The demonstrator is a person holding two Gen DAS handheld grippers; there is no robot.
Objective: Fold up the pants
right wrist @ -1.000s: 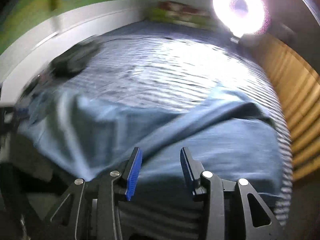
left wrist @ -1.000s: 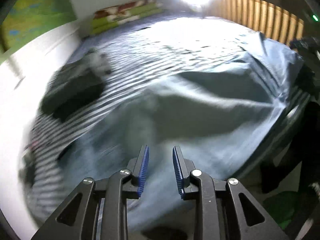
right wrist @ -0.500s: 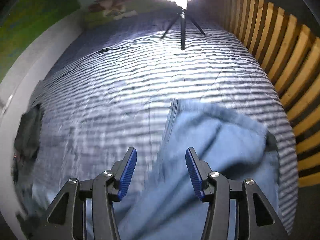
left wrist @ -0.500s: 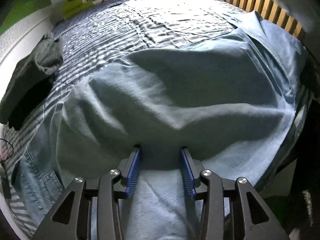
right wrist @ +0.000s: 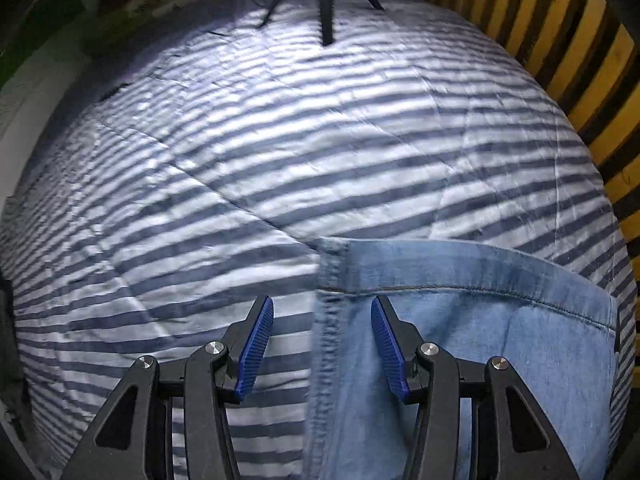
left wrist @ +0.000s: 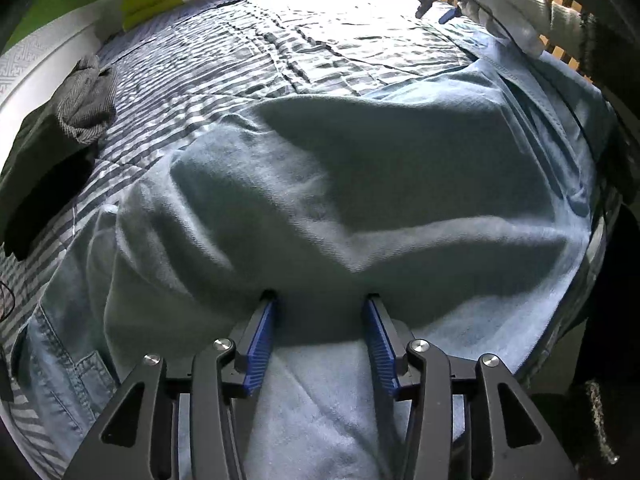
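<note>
1. Since the earlier frames: right gripper (right wrist: 322, 344) has dropped low onto the hem corner of the jeans (right wrist: 460, 344); before, it looked out over the bed from higher up. Left view barely changed, just closer to the cloth.
2. Left gripper (left wrist: 320, 336): jaws spread wide, nothing pinched. Fingertips sit at the edge of a raised hump of jeans (left wrist: 360, 184), pale denim lying between the pads. Probably placed there to take a fold line mid-leg.
3. Right gripper: jaws also wide, nothing held. The side seam (right wrist: 328, 320) runs up between the fingers, so a close here would likely catch the seam edge near the hem.
4. Jeans location: spread across the lower and right part of the left view on the striped bedspread (left wrist: 248, 52), still rumpled, with a pocket area at lower left. In the right view the hem end fills the lower right, flat on the bedspread (right wrist: 280, 140).
5. Right gripper also visible at upper right of the left view (left wrist: 438, 0), with a hand and sleeve (left wrist: 516, 4) behind it.
6. Judgement: early stage, no fold made yet; both ends are being lined up for a grab.
7. Other: dark clothing (left wrist: 56, 120) at left edge, tripod (right wrist: 326, 4) at top centre, slatted rail (right wrist: 568, 52) at right. Well apart from the jeans.
</note>
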